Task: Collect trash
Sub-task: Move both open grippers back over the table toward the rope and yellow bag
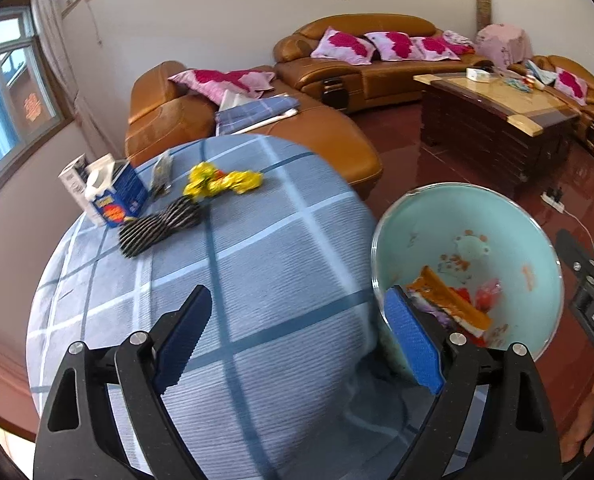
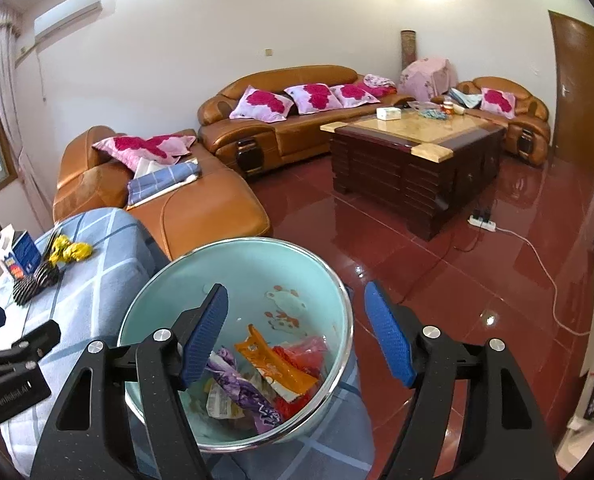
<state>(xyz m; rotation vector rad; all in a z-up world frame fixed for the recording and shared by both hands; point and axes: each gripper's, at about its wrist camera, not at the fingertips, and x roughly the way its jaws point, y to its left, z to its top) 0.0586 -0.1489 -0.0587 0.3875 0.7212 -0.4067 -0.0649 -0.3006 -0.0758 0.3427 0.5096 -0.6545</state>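
Note:
A pale green bin [image 2: 233, 249] stands beside the table and holds an orange wrapper [image 2: 279, 368], a purple wrapper [image 2: 243, 390] and red scraps. My right gripper [image 2: 296, 288] hangs open over the bin's mouth with nothing between its fingers. My left gripper [image 1: 299, 292] is open above the blue checked tablecloth [image 1: 265, 240], just left of the bin [image 1: 473, 208], and it is empty too. At the table's far side lie yellow wrappers [image 1: 221, 182], a dark wrapper [image 1: 162, 174], a black-and-white striped piece [image 1: 159, 230] and a torn blue carton [image 1: 115, 196].
Behind the table is an orange leather sofa [image 2: 201, 204] with pink cushions. A dark wooden coffee table [image 2: 417, 160] stands on the red tiled floor. A power strip [image 2: 483, 222] with a white cable lies on the floor to the right.

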